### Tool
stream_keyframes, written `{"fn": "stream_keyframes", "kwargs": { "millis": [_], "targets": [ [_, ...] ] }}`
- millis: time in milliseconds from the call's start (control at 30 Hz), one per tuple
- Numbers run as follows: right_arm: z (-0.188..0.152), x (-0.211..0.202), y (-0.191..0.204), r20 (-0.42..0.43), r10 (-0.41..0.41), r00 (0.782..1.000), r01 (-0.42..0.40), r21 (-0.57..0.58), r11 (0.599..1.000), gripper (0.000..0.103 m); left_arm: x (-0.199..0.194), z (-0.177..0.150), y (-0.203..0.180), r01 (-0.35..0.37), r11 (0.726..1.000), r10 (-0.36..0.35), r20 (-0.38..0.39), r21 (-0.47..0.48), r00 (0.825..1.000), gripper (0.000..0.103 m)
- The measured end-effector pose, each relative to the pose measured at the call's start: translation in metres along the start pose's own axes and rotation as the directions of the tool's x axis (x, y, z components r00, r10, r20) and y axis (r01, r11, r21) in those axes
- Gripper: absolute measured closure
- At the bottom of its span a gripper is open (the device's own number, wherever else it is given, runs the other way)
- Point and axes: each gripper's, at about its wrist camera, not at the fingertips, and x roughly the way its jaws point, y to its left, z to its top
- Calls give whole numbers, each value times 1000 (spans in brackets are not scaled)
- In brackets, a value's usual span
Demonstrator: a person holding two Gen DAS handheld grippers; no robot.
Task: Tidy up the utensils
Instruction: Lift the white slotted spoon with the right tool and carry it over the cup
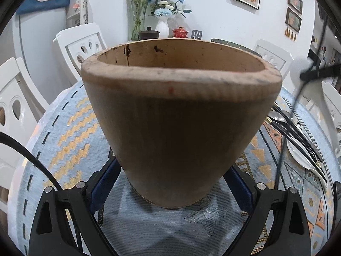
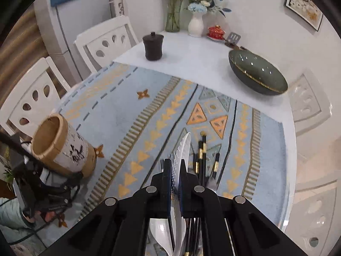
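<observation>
The right claw [image 2: 175,170] pinches a white spoon [image 2: 182,149] above black chopsticks [image 2: 202,157]. The left claw [image 1: 170,183] clasps the bamboo holder [image 1: 177,115] near the bench's [image 2: 191,53] left edge; open cloth [image 2: 132,106] lies between, a green bowl [image 2: 257,74] beyond.

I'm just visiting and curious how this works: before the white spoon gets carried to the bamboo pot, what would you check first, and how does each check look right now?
1. Right gripper jaws closed on the white spoon: ok.
2. Left gripper jaws around the bamboo holder: ok.
3. Holder upright on the tablecloth, mouth open: ok.
4. Holder empty inside: cannot tell, the bottom is hidden.
5. Spoon free of the black chopsticks beside it: cannot tell.
6. Cloth between spoon and holder free of objects: ok.
</observation>
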Motion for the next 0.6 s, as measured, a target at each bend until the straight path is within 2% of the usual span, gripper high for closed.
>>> {"fn": "stream_keyframes", "kwargs": {
  "millis": [133, 267, 400, 533, 600],
  "targets": [
    [-26, 26, -14, -71, -42, 997, 48, 92, 995, 98, 0, -1, 0, 3, 1000, -3, -2, -1, 1000, 6],
    [-47, 15, -43, -54, -96, 994, 105, 211, 972, 98, 1, 0, 0, 2, 1000, -2, -8, 2, 1000, 6],
    [-53, -20, -71, 24, -144, 989, 130, 304, 944, 98, 2, 1, 1, 2, 1000, -2, -11, 2, 1000, 6],
    [-40, -57, -74, 159, -92, 983, 35, 331, 943, 98, 2, 1, -2, -10, 1000, 10, -10, 10, 1000, 6],
    [-27, -74, -58, 248, -28, 968, -52, 309, 950, 98, 2, 1, -3, -18, 1000, 18, -7, 14, 1000, 6]
  ]
}}
